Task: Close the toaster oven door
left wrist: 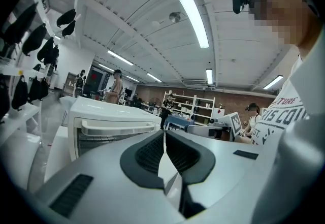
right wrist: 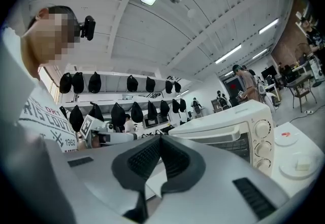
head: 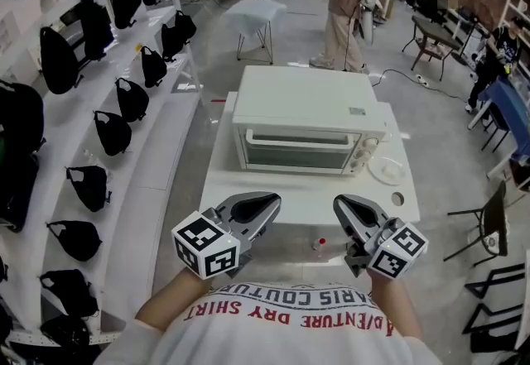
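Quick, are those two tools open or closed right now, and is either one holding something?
Left tool: closed, holding nothing.
Right tool: closed, holding nothing.

Head view: set above and behind the white table (head: 290,189), facing forward and steeply down, with the left gripper (head: 276,200) and right gripper (head: 337,202) near the lower edge and the toaster oven (head: 302,119) farther off at mid-frame. Left gripper view: rides low on that gripper, tilted upward along its jaws toward the ceiling (left wrist: 152,25), oven close at left, the other gripper at right. Right gripper view: likewise low and upward-tilted, oven close at right, the other gripper at left; all three views share the oven's front.
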Available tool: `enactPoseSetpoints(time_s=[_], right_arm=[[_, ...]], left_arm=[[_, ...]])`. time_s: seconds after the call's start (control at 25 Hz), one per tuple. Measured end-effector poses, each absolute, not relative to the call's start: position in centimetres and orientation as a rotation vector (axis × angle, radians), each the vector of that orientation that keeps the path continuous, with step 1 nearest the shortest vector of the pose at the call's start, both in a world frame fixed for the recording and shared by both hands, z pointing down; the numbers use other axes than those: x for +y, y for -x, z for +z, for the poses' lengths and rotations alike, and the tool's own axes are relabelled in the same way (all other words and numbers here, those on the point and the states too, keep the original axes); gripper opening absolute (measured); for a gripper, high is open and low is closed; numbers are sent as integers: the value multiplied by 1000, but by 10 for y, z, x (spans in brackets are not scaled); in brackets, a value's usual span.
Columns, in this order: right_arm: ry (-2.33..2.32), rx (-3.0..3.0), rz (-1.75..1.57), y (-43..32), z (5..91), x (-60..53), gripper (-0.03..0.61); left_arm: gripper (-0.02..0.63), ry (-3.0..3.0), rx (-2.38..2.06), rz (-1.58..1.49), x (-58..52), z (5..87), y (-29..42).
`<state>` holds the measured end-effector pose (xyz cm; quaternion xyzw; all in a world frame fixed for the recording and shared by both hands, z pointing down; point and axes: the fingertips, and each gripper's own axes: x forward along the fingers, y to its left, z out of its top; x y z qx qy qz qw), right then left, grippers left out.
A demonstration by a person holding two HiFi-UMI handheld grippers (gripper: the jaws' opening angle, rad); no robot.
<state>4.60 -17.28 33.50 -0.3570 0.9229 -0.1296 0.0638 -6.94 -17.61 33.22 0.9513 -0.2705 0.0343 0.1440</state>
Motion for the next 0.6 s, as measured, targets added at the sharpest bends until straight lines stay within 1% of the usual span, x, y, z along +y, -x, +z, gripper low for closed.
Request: enactPoseSetpoints(time_s=[0.6], right_arm=[[1026,2813,-367,-63,310,-195,23]], left_arm=[[37,-2723,-857,99,-196,318,59]])
